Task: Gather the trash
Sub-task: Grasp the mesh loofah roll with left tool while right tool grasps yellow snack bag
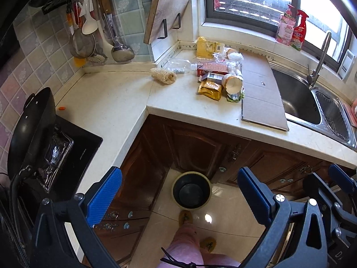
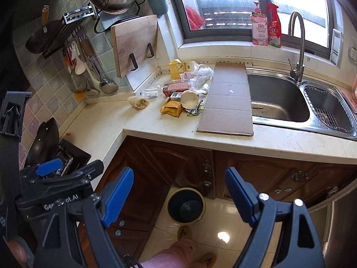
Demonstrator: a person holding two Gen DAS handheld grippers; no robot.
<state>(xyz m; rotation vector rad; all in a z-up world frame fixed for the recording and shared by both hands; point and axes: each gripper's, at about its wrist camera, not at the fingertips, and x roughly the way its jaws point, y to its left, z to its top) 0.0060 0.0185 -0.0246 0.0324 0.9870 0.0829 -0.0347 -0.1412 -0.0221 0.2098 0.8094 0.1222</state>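
Trash: a heap of crumpled wrappers, cartons and paper cups (image 1: 219, 73) (image 2: 186, 89) lies on the pale stone desk (image 1: 111, 102) (image 2: 142, 120), touching the left edge of the flat brown cardboard sheet (image 1: 261, 93) (image 2: 227, 102).
Yellow foil pouch (image 1: 209, 90) (image 2: 171, 108): at the near edge of the heap, just beside the cardboard sheet.
White paper cup (image 1: 233, 82) (image 2: 189, 99): on its side, mouth toward the cameras, touching the cardboard's left edge.
Red printed carton (image 1: 212, 67) (image 2: 176, 87): lying flat behind the cup, left of the cardboard.
Clear plastic bottle (image 1: 178, 65) (image 2: 150, 91): on its side, further left of the cardboard, beyond the carton.
Tan fibrous loofah scrubber (image 1: 162, 76) (image 2: 138, 101): apart from the heap, well left of the cardboard.
Round dark bin with a pale rim (image 1: 191, 192) (image 2: 186, 205): on the tiled floor below the desk, lower than the cardboard's near edge, open at the top.
Steel sink (image 1: 296, 98) (image 2: 279, 98): touching the cardboard's right side; the sheet overlaps its rim.
Left tongs (image 1: 179, 199) (image 2: 48, 170): blue pads wide apart, nothing between them, held above the bin.
Right tongs (image 2: 179, 196) (image 1: 341, 176): blue pads wide apart, nothing between them, also above the bin.
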